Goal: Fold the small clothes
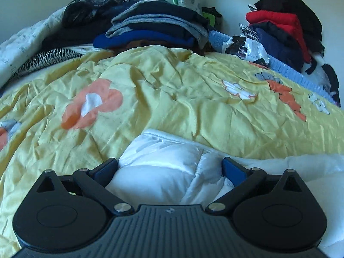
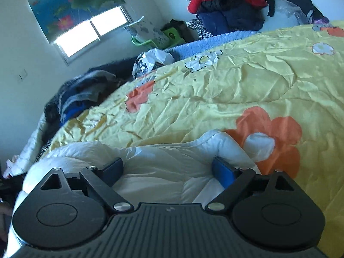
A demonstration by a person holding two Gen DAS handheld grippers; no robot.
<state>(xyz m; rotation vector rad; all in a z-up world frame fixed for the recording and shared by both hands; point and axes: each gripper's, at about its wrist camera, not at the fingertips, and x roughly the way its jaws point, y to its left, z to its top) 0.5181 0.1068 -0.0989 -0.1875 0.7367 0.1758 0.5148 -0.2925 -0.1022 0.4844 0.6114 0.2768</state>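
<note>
both hand-held grippers, left [image 1: 169, 169] and right [image 2: 167, 168], are spread wide over the puffy white jacket [image 1: 163, 163] on the yellow quilt [image 1: 172, 86]; slippery fabric could slide out.

Creased yellow cloth quilt [image 1: 172, 90], puffy white garment [image 1: 163, 167], perhaps slightly glossy

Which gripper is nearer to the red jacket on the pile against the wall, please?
I cannot tell: both the left gripper and right gripper sit open over the white padded garment, far across the quilt from the red jacket.
</note>
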